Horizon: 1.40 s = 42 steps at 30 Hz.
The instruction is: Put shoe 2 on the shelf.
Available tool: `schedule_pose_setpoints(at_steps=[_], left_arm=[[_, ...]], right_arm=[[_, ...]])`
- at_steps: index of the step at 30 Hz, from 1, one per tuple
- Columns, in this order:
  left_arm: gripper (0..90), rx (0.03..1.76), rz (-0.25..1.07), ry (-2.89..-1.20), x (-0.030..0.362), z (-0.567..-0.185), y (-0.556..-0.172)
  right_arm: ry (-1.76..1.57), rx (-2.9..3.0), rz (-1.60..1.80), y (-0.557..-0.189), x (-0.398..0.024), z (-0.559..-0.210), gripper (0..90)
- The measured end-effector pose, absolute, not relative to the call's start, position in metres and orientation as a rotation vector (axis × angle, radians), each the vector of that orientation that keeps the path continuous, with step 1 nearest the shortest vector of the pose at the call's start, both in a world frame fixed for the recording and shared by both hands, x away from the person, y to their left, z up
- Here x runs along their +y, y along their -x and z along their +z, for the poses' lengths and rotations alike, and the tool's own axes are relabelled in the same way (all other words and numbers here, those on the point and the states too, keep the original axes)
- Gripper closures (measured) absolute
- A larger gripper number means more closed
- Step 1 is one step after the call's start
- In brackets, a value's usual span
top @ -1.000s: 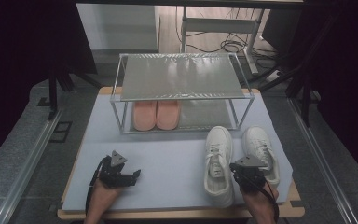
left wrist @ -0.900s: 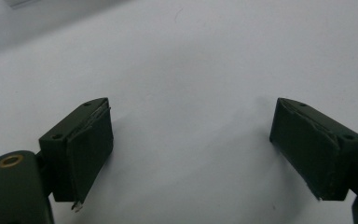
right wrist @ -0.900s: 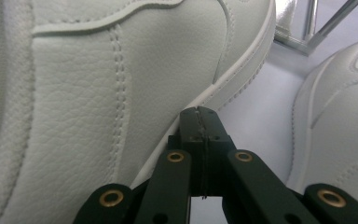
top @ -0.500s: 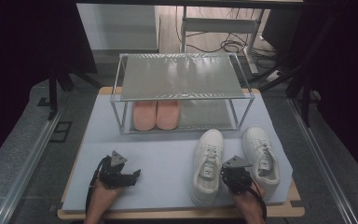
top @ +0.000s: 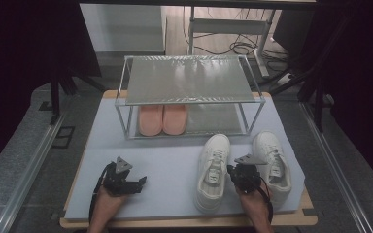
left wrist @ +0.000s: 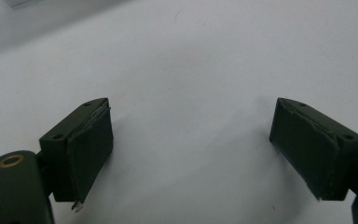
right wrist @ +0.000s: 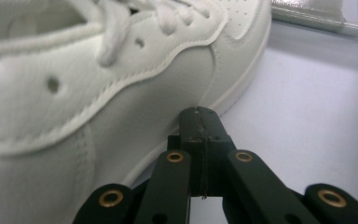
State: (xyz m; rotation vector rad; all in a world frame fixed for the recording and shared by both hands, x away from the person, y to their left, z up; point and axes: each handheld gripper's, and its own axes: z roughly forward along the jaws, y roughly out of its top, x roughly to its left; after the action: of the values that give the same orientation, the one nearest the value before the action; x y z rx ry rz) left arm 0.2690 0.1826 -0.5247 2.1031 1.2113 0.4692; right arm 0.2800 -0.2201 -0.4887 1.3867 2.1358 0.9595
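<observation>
**Closed right tongs pressed to the side of the left white shoe**

In the high view, the right tongs (top: 243, 173) are in the lower right of the frame, between two white shoes. The hand comes in from the bottom edge and the forearm points straight up the picture. The left white shoe (top: 213, 172) lies a little left of the tongs, with its toe pointing toward the rack (top: 190, 97) in the middle of the frame. The right white shoe (top: 272, 160) lies just beside the tongs on the other side. In the right gripper view, the jaws are fully together with nothing between them, and their tip touches the side wall of the left white shoe (right wrist: 98, 93) near its sole.

The left tongs (top: 126, 180) rest low at the lower left, well apart from the shoes. In the left gripper view their jaws stand wide open over the bare pale mat (left wrist: 191, 70), holding nothing. The mat covers the counter (top: 189, 222).
</observation>
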Motion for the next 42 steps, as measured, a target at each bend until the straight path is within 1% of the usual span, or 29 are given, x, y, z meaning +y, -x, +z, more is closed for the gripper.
schedule_pose_setpoints(at_steps=[7,13,22,42], left_arm=[[13.4,1.211,0.471,-2.103,0.182,-0.525,-0.269],[13.4,1.211,0.469,-2.103,0.183,-0.525,-0.269],[13.3,1.212,0.468,-2.103,0.183,-0.525,-0.269],[13.3,1.212,0.468,-2.103,0.183,-0.525,-0.269]], right_arm=[[-1.383,2.122,0.923,-0.289,-0.218,-0.487,86.8],[-1.352,2.143,0.911,-0.293,-0.218,-0.487,89.8],[-1.320,2.187,0.967,-0.298,-0.217,-0.487,89.9],[-1.236,2.337,1.070,-0.317,-0.191,-0.488,90.0]])
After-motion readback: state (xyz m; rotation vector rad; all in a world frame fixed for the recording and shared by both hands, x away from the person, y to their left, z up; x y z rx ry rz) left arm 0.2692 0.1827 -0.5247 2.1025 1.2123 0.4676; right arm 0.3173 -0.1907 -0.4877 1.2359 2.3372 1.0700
